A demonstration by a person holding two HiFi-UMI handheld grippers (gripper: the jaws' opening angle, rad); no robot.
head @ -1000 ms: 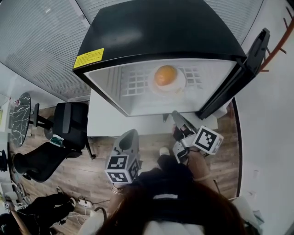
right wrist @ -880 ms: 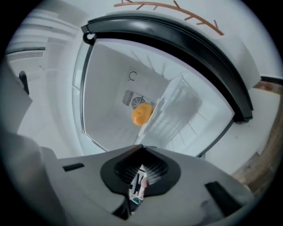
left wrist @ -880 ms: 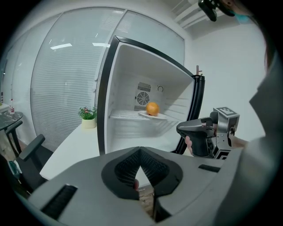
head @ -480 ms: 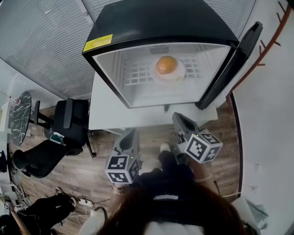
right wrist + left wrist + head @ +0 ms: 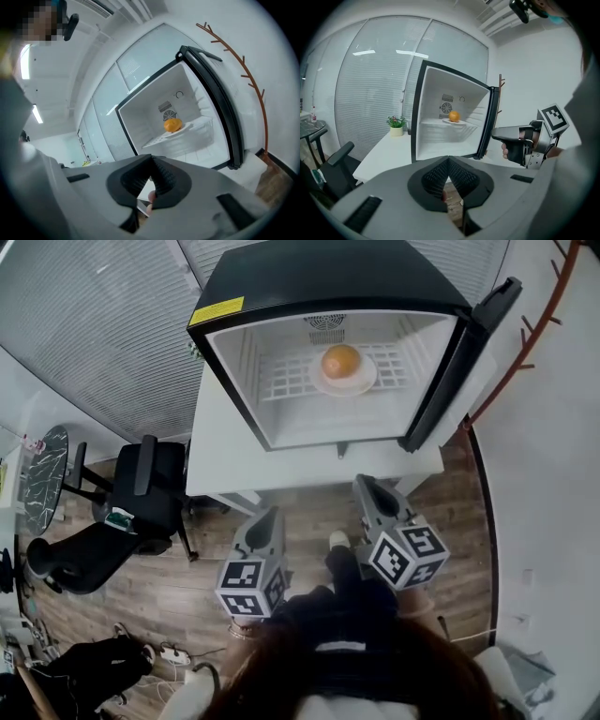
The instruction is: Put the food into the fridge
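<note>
Backed away from the fridge point(image 5: 328, 277), the left gripper point(image 5: 270, 515) and right gripper point(image 5: 365, 483) have fingers point(image 5: 434, 177) closed, empty; the orange point(image 5: 341, 361) sits on its plate point(image 5: 343, 382) inside; placing seems done; next, push the door point(image 5: 459, 362) shut.

One fridge point(image 5: 328, 277) is standing on one table point(image 5: 217, 460), one potted plant point(image 5: 396, 125) beside it. Inside the fridge, one orange point(image 5: 341, 361) is sitting on one plate point(image 5: 362, 381). Two grippers are hovering before it: left gripper point(image 5: 271, 514), right gripper point(image 5: 364, 483).
</note>
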